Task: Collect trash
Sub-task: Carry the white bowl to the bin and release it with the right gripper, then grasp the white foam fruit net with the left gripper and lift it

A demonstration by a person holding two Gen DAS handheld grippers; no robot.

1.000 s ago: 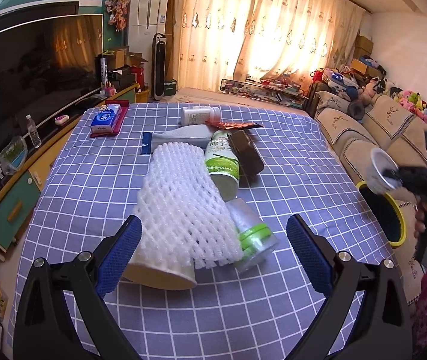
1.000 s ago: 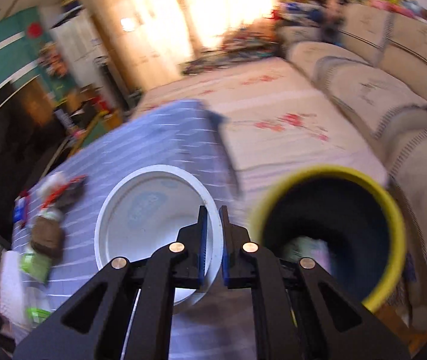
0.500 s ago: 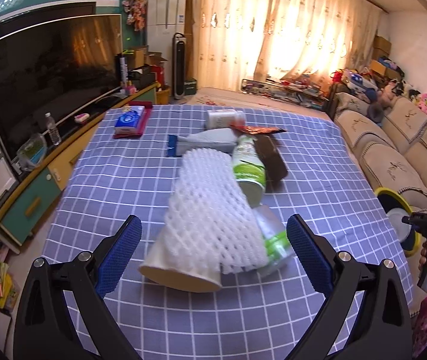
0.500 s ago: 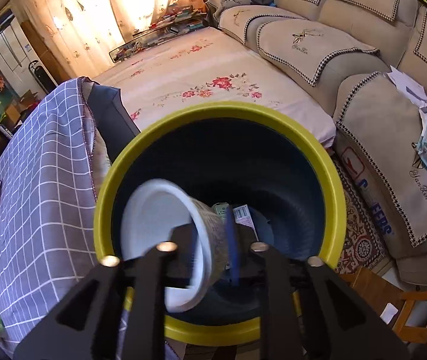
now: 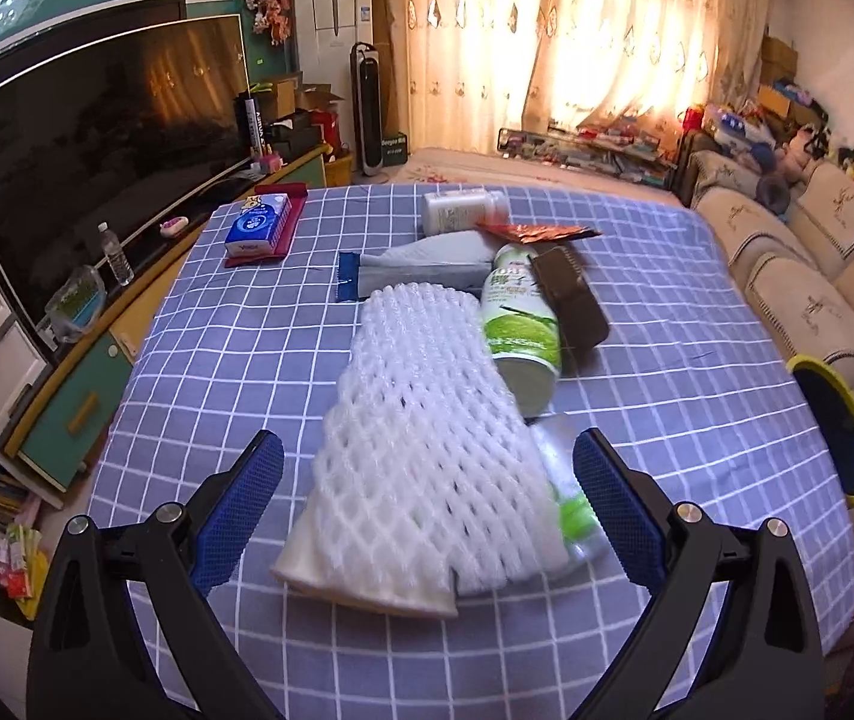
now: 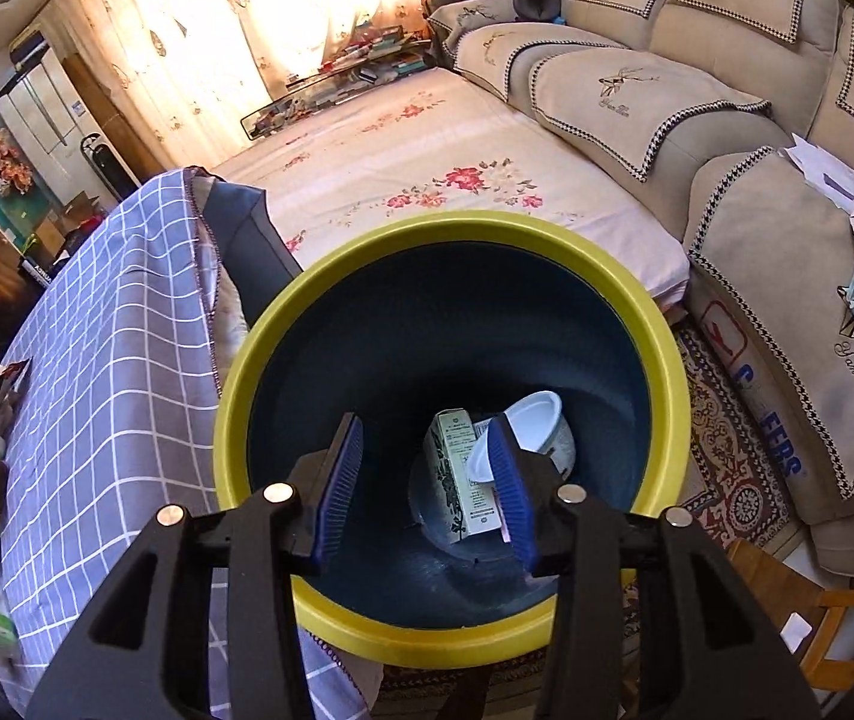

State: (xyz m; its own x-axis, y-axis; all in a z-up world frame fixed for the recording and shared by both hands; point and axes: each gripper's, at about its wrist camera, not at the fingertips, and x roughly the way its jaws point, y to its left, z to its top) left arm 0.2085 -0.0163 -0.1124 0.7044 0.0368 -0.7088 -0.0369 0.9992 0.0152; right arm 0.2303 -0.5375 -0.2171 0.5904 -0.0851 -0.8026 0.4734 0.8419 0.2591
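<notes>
My right gripper [image 6: 427,480] hangs over the yellow-rimmed dark bin [image 6: 661,348]; its jaws are opening with nothing between them. A white cup [image 6: 538,429] and a small printed carton [image 6: 463,480] lie at the bin's bottom. My left gripper [image 5: 427,498] stands open just short of a white foam net sleeve [image 5: 427,438] on the blue checked table [image 5: 235,360]. A clear bottle with a green label [image 5: 571,510] lies under the sleeve's right side. Behind it lie a green-and-white bottle [image 5: 520,324], a brown wrapper [image 5: 571,300] and a grey pouch [image 5: 427,261].
A blue tissue pack [image 5: 259,222] on a red book, a white jar [image 5: 463,209] and a red foil wrapper [image 5: 541,232] sit at the table's far end. A TV [image 5: 97,162] stands left, a beige sofa [image 6: 727,138] right. The bin [image 5: 835,414] stands off the table's right edge.
My right gripper moved over the bin and opened; the white cup it held has dropped to the bin's bottom. My left gripper edged back from the sleeve.
</notes>
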